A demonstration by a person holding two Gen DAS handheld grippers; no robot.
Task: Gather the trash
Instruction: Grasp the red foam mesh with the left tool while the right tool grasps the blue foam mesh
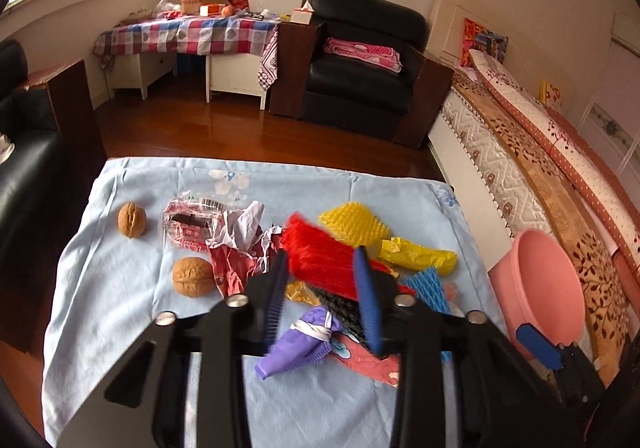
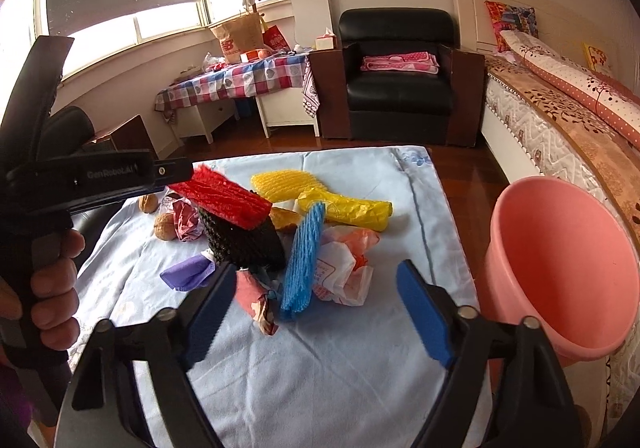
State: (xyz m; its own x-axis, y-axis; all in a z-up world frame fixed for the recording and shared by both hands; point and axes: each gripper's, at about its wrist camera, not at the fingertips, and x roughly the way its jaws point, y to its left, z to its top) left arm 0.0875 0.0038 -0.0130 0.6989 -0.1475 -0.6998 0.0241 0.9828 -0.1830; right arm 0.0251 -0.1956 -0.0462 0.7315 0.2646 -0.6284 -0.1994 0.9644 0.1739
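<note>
I clamped left gripper [image 1: 324, 280] on red foam net [image 1: 320, 256] for bin [image 1: 540, 288] | right gripper [image 2: 316, 312] gaped empty beside bin, awaiting next piece

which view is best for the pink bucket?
Right wrist: the pink bucket shows its whole open mouth and inside, beside the blue-clothed table. Left wrist shows it smaller at the right edge, its lower part hidden behind the right gripper.

The red foam net sleeve [image 1: 320, 256] is motion-blurred in the left wrist view and hides part of the black foam net sleeve [image 1: 340, 308] beneath. The round pink plastic bucket [image 2: 560, 268] loses its base behind the right gripper's frame. Print on the crumpled white paper wrapper [image 2: 340, 272] is too small to read.
</note>
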